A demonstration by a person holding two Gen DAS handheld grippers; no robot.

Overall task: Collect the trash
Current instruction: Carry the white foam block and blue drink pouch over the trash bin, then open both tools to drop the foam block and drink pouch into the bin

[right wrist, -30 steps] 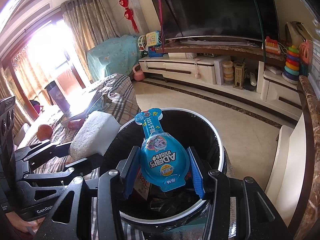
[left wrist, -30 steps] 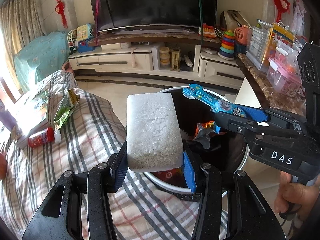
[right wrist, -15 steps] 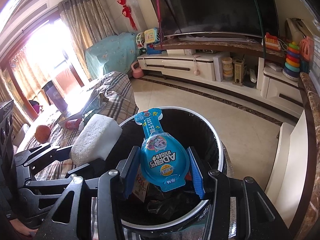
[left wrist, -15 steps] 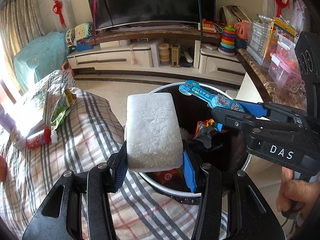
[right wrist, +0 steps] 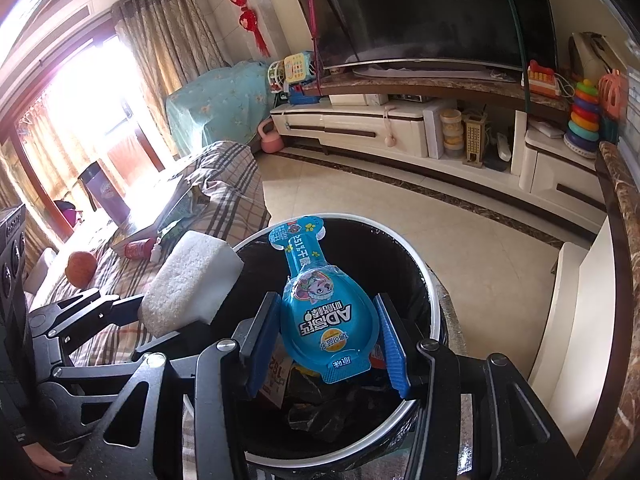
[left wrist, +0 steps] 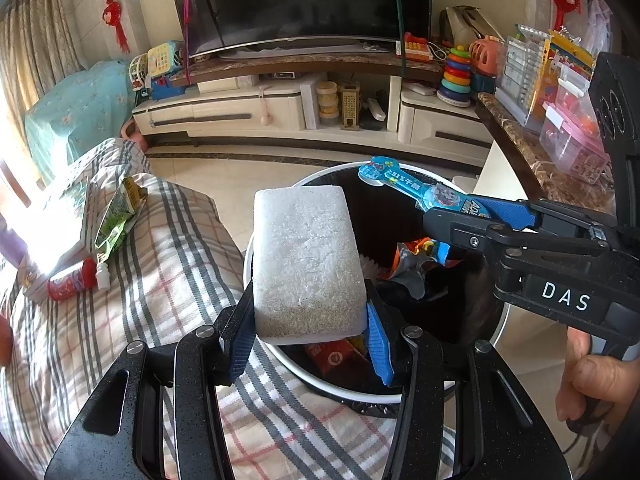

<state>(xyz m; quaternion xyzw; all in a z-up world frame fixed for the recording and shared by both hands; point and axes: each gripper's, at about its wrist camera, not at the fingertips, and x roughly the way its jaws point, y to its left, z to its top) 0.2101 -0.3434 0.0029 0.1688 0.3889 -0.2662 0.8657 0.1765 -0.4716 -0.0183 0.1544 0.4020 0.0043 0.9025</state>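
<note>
My left gripper is shut on a white foam block and holds it over the near left rim of the round black-lined trash bin. My right gripper is shut on a blue drink pouch and holds it above the bin's opening. The pouch and the right gripper also show in the left wrist view, and the foam block in the right wrist view. Wrappers lie inside the bin.
A plaid-covered surface lies left of the bin with a green snack bag, a red bottle, a book and an orange fruit. A TV cabinet stands across the tiled floor. A marble counter with boxes runs along the right.
Both grippers have shifted slightly further over the bin with their loads. Both grips are unchanged.
</note>
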